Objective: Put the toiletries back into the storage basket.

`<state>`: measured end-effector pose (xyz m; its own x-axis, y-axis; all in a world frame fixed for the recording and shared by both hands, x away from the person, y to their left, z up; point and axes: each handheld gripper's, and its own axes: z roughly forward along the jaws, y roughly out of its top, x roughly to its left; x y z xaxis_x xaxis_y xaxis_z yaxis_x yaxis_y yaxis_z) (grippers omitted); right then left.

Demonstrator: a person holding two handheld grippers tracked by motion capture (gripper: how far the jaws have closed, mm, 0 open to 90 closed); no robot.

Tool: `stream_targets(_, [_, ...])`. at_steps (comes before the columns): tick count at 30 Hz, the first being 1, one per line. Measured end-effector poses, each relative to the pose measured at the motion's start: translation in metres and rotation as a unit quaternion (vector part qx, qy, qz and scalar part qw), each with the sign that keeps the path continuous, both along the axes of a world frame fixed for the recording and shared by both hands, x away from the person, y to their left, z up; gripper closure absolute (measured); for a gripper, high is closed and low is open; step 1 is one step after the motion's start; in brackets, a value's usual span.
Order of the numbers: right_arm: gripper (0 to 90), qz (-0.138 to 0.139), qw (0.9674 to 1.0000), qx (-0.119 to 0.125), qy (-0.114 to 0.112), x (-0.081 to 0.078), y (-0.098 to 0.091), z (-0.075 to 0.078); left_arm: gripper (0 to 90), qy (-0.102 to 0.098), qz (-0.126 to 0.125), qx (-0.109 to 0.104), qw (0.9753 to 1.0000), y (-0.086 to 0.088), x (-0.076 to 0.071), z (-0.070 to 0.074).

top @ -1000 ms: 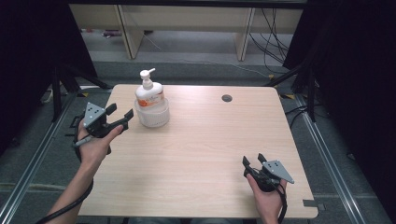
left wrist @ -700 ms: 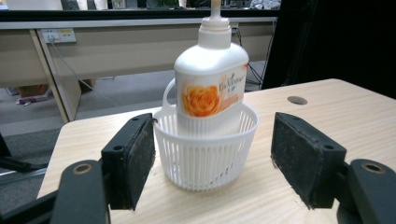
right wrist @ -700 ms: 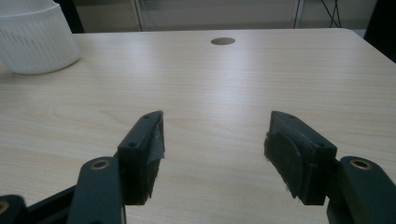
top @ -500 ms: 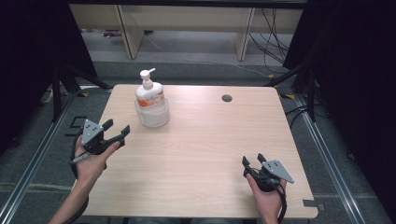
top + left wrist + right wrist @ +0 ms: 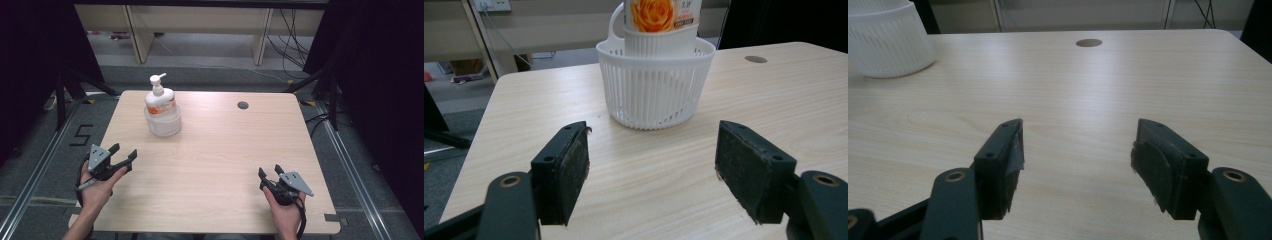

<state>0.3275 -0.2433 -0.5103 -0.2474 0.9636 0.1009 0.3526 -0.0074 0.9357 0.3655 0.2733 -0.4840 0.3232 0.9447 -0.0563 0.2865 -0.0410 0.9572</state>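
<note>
A white pump bottle point(image 5: 160, 99) with an orange label stands upright inside a white ribbed basket point(image 5: 163, 121) at the table's back left. In the left gripper view the basket point(image 5: 655, 88) and the bottle point(image 5: 660, 20) sit just ahead of the jaws. My left gripper point(image 5: 123, 154) is open at the table's left edge, well short of the basket, nothing between its jaws. My right gripper point(image 5: 269, 171) is open near the front right, low over bare wood. In the right gripper view the basket point(image 5: 890, 41) is at the far left.
The light wooden table point(image 5: 225, 150) has a round cable hole point(image 5: 243, 105) at the back right. Black frame posts and floor rails flank it. Shelving legs and cables lie on the floor behind the table.
My left gripper has drawn back from beside the basket toward the front left edge of the table. The right gripper has stayed put.
</note>
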Motion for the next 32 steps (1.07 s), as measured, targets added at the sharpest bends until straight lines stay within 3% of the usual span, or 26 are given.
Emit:
stream_targets(7, [37.6,-0.002,1.0000,0.001,-0.001,0.000,0.000,-0.001,28.9,0.005,0.013,0.004,0.9999,0.005,-0.003,-0.024])
stream_targets(15, [37.6,-0.008,0.9999,-0.008,0.006,-0.001,0.000,-0.001,28.4,0.007,0.014,0.008,0.9998,0.007,-0.003,-0.040])
stream_targets(19, [37.6,-0.004,1.0000,-0.002,-0.003,0.000,0.000,-0.002,28.4,-0.002,0.014,0.008,0.9999,0.006,-0.005,-0.040])
stream_targets(20, [37.6,-0.006,0.9999,-0.015,0.003,-0.001,-0.001,-0.001,28.4,-0.001,0.015,0.011,0.9998,0.006,-0.005,-0.040])
stream_targets(21, [37.7,-0.005,0.9999,-0.015,-0.007,-0.001,-0.001,-0.002,28.4,-0.004,0.016,0.009,0.9998,0.006,-0.005,-0.040])
stream_targets(23, [37.6,-0.004,1.0000,-0.001,0.001,-0.002,0.000,-0.003,28.4,-0.006,0.018,0.008,0.9998,0.007,-0.005,-0.040])
stream_targets(30, [37.5,0.015,0.9999,-0.001,-0.002,0.000,0.001,-0.004,28.5,-0.004,0.022,0.008,0.9997,0.006,-0.006,-0.040])
stream_targets(32, [37.4,0.005,0.9999,-0.005,-0.007,0.000,0.002,-0.005,28.5,-0.006,0.021,0.005,0.9997,0.006,-0.005,-0.040])
